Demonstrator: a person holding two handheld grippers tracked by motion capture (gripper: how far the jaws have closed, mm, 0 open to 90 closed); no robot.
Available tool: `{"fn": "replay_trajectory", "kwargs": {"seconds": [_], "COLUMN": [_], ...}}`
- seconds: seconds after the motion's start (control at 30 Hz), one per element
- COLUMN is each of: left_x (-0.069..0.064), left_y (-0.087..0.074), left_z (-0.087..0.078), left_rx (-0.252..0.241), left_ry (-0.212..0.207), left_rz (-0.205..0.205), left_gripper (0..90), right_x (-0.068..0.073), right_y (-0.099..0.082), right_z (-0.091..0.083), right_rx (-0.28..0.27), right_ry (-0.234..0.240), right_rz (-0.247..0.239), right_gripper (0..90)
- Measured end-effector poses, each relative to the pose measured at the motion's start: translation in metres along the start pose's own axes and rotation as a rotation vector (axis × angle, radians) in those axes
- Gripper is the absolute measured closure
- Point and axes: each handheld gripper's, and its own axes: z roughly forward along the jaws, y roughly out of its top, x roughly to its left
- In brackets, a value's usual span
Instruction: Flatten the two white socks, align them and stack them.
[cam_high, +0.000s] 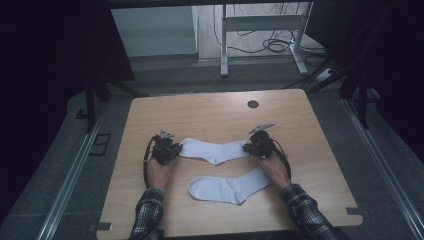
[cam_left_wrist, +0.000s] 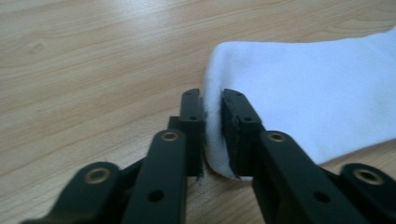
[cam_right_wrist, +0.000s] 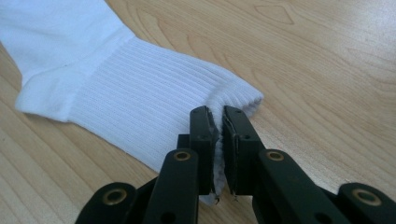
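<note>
Two white socks lie on the wooden table (cam_high: 215, 115). The far sock (cam_high: 214, 150) stretches between both grippers. My left gripper (cam_high: 175, 148) is shut on its toe end (cam_left_wrist: 213, 116), the fabric pinched between the black jaws. My right gripper (cam_high: 248, 147) is shut on its ribbed cuff (cam_right_wrist: 217, 122), with the ribbed cloth (cam_right_wrist: 140, 107) spreading away to the left. The near sock (cam_high: 230, 186) lies flat and loose in front of the hands, touched by neither gripper.
A dark round hole (cam_high: 253, 104) sits near the table's far edge. Beyond the table stand a white metal frame (cam_high: 260, 30) and loose cables (cam_high: 272, 45) on the floor. Bare wood surrounds the socks on all sides.
</note>
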Motion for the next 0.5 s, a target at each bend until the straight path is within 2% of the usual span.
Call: {"fn": "replay_trajectory", "kwargs": {"seconds": [0.03,0.07,0.17,0.23,0.5], "left_x": [0.0,-0.001,-0.003,-0.004,-0.016], "left_y": [0.0,-0.001,-0.001,-0.001,0.006], "left_z": [0.0,-0.001,-0.002,-0.004,-0.027], "left_rx": [-0.001,-0.004,-0.008,-0.014,-0.062], "left_ry": [-0.009,-0.005,0.001,0.002,-0.009], "left_rz": [-0.005,-0.002,0.004,0.008,0.048], "left_gripper": [81.2,83.9,84.7,84.9,85.0], "right_x": [0.0,0.002,0.003,0.005,0.009], "right_y": [0.0,0.0,0.001,0.002,0.007], "right_z": [0.0,-0.001,-0.002,-0.007,-0.026], "right_rx": [0.0,0.004,0.001,-0.018,-0.06], "right_ry": [0.0,-0.005,-0.009,-0.015,-0.031], "right_rz": [0.0,-0.015,-0.021,-0.037,-0.067], "right_gripper": [82.5,82.8,82.8,82.8,82.7]}}
